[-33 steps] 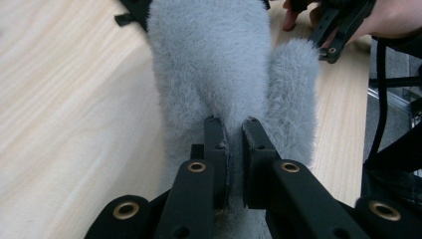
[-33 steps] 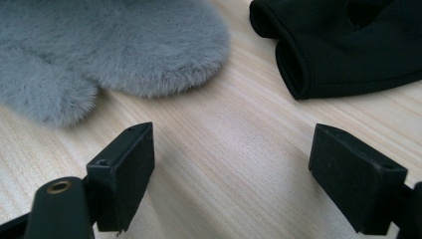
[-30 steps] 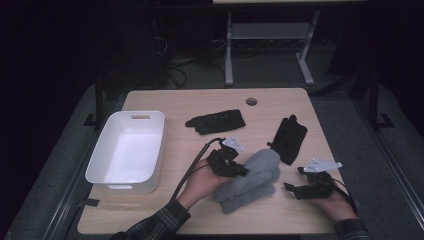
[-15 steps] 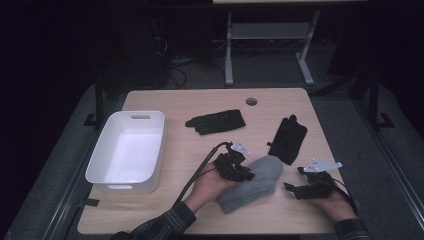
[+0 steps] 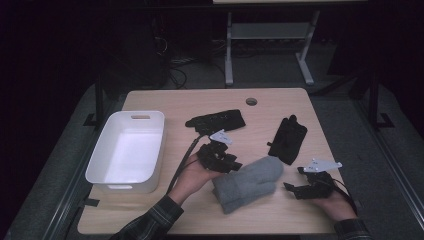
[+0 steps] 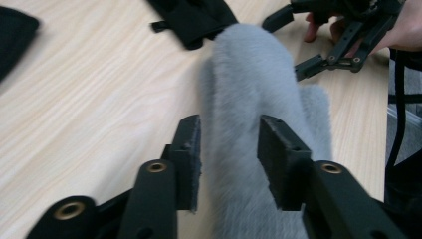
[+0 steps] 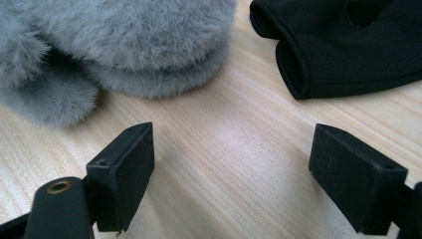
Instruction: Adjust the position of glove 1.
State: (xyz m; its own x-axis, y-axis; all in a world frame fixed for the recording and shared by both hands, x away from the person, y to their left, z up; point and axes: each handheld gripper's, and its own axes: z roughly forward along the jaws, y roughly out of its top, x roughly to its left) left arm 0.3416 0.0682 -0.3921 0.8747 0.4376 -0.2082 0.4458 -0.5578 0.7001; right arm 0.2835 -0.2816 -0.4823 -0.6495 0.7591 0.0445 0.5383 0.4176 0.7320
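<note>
Mitten (image 6: pixel 259 99) base hidden between left claw (image 6: pixel 229 164) jaws.

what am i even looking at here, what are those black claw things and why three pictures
A person sits at a wooden table holding a hand-operated two-jaw gripper in each hand. One picture looks down from above; the other two come from cameras riding on each gripper, looking along its black jaws. On the table lie a white bin, two black gloves and fluffy grey mittens. The left gripper straddles the grey mittens; its jaws have just been opening, seemingly letting go. The right gripper is open over bare wood, holding nothing.
</note>
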